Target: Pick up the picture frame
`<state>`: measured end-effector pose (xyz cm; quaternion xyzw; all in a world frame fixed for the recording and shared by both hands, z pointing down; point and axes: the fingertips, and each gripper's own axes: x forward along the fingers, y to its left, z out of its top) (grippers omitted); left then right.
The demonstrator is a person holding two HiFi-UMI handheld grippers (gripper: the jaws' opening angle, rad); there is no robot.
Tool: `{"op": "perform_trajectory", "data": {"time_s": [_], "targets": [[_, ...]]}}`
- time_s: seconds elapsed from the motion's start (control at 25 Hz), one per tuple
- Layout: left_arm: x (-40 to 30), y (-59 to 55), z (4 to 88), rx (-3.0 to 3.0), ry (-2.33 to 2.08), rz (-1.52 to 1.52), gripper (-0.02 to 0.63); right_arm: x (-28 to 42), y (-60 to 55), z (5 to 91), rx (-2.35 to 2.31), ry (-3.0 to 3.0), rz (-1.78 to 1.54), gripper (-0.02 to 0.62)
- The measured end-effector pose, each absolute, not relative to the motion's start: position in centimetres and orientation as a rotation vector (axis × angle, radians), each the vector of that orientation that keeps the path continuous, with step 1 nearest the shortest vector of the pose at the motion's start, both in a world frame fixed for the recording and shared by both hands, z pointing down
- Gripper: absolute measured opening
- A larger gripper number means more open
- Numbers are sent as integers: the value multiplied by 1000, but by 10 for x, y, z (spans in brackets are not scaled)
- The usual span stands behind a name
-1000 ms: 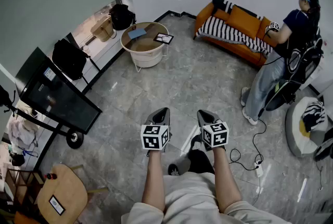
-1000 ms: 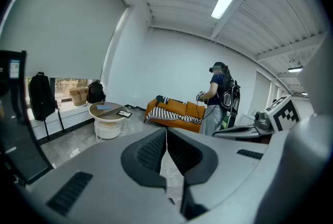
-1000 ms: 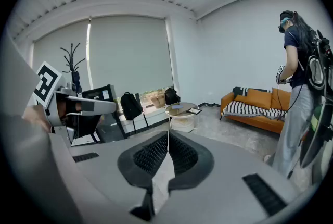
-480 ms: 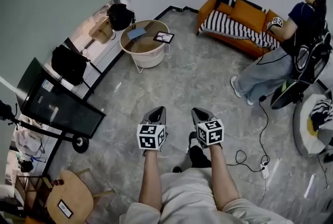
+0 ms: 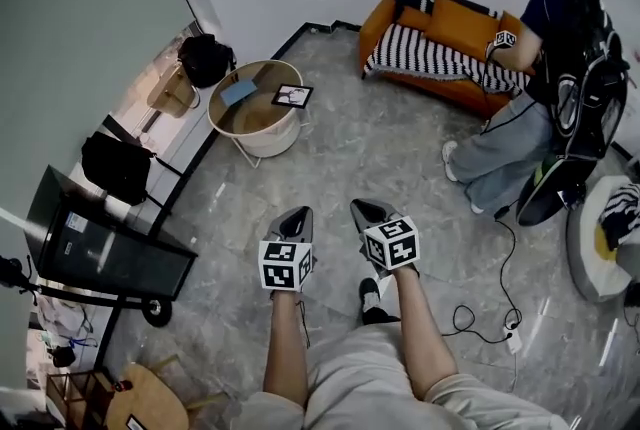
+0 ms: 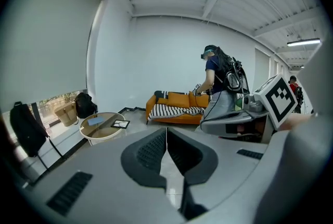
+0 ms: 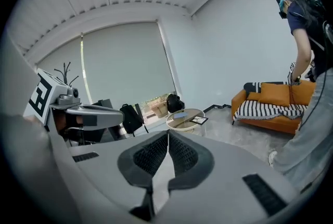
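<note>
The picture frame (image 5: 292,96) is small and dark-edged and lies flat on a round wooden side table (image 5: 232,116) far across the room; it also shows as the picture frame (image 6: 121,124) and the picture frame (image 7: 199,120). My left gripper (image 5: 297,215) and right gripper (image 5: 360,208) are held side by side in front of me, well short of the table. Both point forward and slightly down. The left gripper (image 6: 166,131) has its jaws together with nothing between them, and so does the right gripper (image 7: 168,135).
A blue book (image 5: 238,92) lies on the same table. An orange sofa (image 5: 450,38) with a striped throw stands at the back right, with a person (image 5: 545,88) beside it. A black screen on wheels (image 5: 105,248) and bags (image 5: 203,58) line the left wall. A cable (image 5: 480,318) crosses the floor.
I have walked forward: the table, sofa and screen have slid down and left in the head view. Both grippers stay shut and side by side. The other person has shifted stance by the sofa.
</note>
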<state>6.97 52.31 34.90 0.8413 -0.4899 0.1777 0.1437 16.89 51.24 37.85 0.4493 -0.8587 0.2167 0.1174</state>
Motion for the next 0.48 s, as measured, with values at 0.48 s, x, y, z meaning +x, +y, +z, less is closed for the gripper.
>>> {"op": "perform_trajectory", "data": {"time_s": [0.48], "targets": [[97,422,345,2350,-1474,502,21,207,405,387,1195,-2530,689,35]]}}
